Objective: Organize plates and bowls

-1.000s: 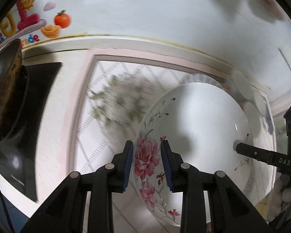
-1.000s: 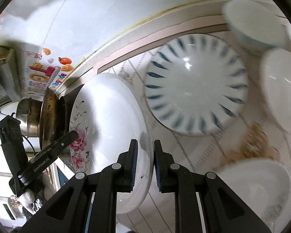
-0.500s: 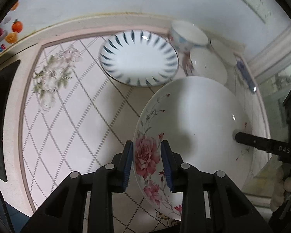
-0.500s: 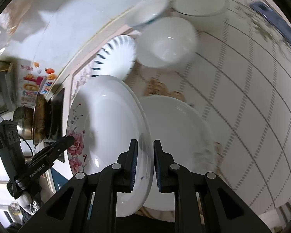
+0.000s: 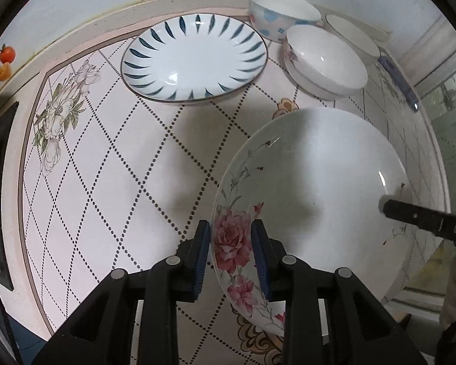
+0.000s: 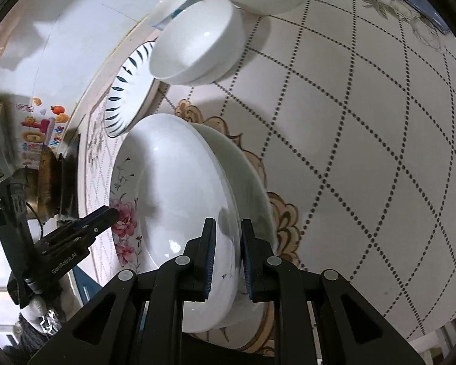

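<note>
Left wrist view: rose plate (image 5: 316, 188) rim between left tool (image 5: 231, 257) pads.

The rose plate (image 5: 313, 182) has swung from the stove toward the bowls (image 5: 325, 57).

rose plate (image 5: 319, 182): glossy glazed ceramic | countertop (image 5: 106, 167): smooth printed tile | tool (image 5: 231, 255): matt black plastic

White plate (image 5: 313, 188) w/ pink roses; plate (image 5: 194, 57) w/ blue dashes.
</note>
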### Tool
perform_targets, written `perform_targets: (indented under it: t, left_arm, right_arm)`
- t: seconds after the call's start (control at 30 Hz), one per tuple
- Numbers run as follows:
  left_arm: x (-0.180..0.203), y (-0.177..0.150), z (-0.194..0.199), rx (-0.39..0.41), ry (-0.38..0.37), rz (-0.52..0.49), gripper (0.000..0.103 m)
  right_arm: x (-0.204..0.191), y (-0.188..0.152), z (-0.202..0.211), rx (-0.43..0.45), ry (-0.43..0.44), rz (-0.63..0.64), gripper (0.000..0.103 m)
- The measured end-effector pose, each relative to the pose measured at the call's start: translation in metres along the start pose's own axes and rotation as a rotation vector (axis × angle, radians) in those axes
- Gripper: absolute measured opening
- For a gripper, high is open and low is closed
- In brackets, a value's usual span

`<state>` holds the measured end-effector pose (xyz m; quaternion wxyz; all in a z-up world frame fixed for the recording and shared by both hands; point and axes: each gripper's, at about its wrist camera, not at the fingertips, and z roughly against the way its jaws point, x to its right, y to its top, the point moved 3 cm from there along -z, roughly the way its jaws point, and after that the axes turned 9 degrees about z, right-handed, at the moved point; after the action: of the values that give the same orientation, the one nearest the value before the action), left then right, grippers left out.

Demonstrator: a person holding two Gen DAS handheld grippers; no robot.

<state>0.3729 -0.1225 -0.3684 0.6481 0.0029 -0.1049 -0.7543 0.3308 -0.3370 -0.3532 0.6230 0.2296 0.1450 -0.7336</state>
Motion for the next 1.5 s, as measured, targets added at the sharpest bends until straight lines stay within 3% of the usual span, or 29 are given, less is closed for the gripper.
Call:
perform_targets:
  t: [0.23,0.43,0.6,0.73,0.8,0.87,1.07,1.27,1.5]
  left_arm:
    - [0.005,-0.001,-0.001,-0.016,0.017,-0.01,0.025]
    - [-0.007,0.011,0.029,0.013,-0.007,0.036,0.025]
    - [-0.035,0.055,0.06,0.072,-0.056,0.115,0.032]
    - [-0.069,0.108,0.056,0.1,-0.024,0.164,0.032]
    - [-0.086,0.131,0.045,0.086,-0.021,0.193,0.032]
    - [-0.101,0.145,0.033,0.069,-0.024,0.224,0.032]
    - [-0.131,0.171,-0.009,0.01,-0.07,0.299,0.032]
    - [-0.13,0.178,-0.039,-0.039,-0.111,0.284,0.032]
    - [-0.122,0.186,-0.054,-0.032,-0.122,0.253,0.032]
  right_arm:
    - [0.002,-0.003,-0.003,-0.035,0.001,-0.001,0.018]
    - [0.005,-0.008,0.016,-0.113,-0.024,-0.014,0.024]
    - [-0.002,0.012,0.062,-0.024,-0.015,-0.04,0.029]
    - [-0.039,0.055,0.071,0.045,0.088,-0.026,0.038]
    - [-0.06,0.088,0.066,0.067,0.109,0.003,0.04]
    - [-0.08,0.127,0.053,0.075,0.072,0.046,0.041]
    - [-0.112,0.215,-0.015,-0.028,-0.071,0.132,0.041]
    - [-0.108,0.249,-0.068,-0.154,-0.224,0.183,0.04]
    - [-0.095,0.264,-0.095,-0.213,-0.249,0.175,0.039]
